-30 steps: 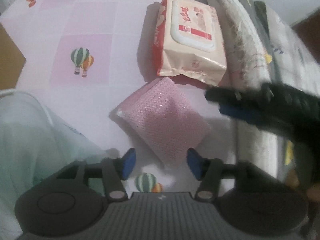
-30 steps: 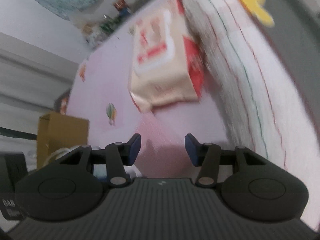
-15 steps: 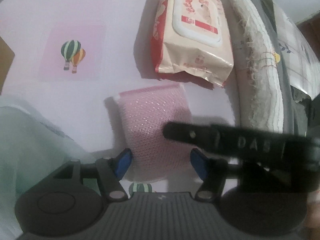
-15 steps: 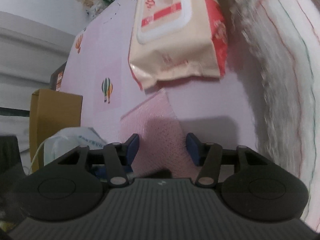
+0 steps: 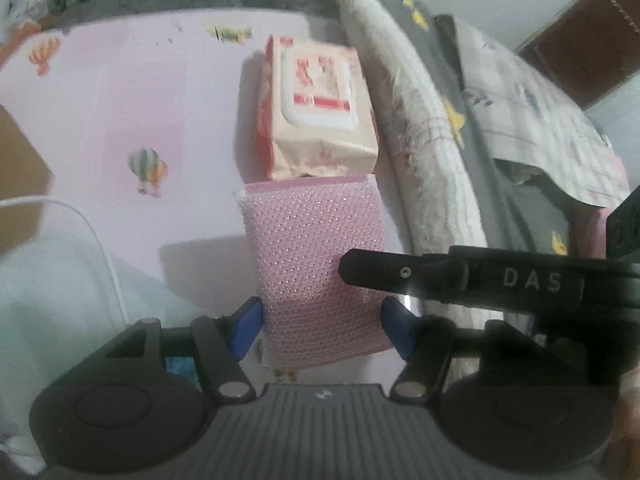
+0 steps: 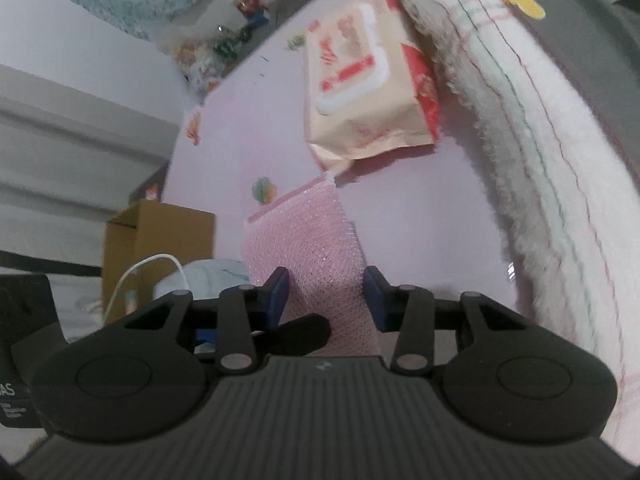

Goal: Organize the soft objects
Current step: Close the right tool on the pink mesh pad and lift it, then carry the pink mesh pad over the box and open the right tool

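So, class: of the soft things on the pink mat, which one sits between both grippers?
The pink mesh sponge. It lies between the fingers of the left gripper and the closing right gripper, while the wipes pack lies beyond it.

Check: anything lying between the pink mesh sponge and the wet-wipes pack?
Nothing. In the left wrist view the pink mesh sponge has its far edge right up against the near end of the wipes pack. The right wrist view shows only a sliver of pink mat between them.

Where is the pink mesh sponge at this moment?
In both wrist views the pink mesh sponge sits low in the centre between the gripper fingers, its far edge next to the wet-wipes pack; the rolled white blanket lies to its right.
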Demonstrator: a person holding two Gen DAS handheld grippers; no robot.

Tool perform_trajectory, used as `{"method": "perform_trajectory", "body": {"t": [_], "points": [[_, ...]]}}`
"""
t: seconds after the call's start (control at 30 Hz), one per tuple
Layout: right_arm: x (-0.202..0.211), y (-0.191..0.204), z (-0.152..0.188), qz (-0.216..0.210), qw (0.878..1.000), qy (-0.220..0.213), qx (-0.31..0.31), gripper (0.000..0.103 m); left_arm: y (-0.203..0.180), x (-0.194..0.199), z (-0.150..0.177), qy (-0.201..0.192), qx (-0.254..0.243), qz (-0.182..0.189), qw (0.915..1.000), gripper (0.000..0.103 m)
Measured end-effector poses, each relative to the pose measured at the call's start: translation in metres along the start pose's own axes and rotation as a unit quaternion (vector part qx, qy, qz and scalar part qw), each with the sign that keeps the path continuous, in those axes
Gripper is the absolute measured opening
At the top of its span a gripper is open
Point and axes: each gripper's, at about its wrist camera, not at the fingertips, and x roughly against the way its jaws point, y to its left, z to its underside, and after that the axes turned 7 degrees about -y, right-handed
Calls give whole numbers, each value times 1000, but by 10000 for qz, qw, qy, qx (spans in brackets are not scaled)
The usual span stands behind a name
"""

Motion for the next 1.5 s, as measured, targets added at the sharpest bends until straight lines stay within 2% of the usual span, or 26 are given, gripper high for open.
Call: {"method": "perform_trajectory", "body": {"t": [0.2, 0.43, 0.6, 0.73, 0.87, 0.93, 1.07, 1.3, 1.5], "points": [[13, 65, 23, -307, 9993, -225, -45, 40, 46, 73, 1, -346, -152, -214, 9991, 66], [-13, 171, 59, -814, 9965, -188, 89, 41, 145, 158, 13, -663, 110, -539, 9963, 66], [-54, 243, 87, -960, 9948, 67, 342, 41, 211, 183, 28, -666, 425, -660, 9947, 66], [-84, 281, 107, -739, 9949, 204, 661, 42, 252, 179, 37, -498, 606, -521, 9956, 66], [-103, 295, 125, -383, 9954, 297, 826, 48, 278, 162, 47, -249, 639, -367, 9970, 66], [-108, 298, 132, -224, 9955, 305, 870, 59, 288, 149, 54, -64, 580, -450, 9973, 66], [-110, 301, 136, -31, 9951, 179, 973, 64, 298, 128, 65, 118, 458, -511, 9976, 66], [-101, 281, 130, -78, 9983, -113, 572, 65, 296, 125, 73, 179, 299, -560, 9978, 65], [-79, 252, 125, -364, 9984, -424, 31, 69, 279, 138, 68, -103, 207, -636, 9977, 66]]}}
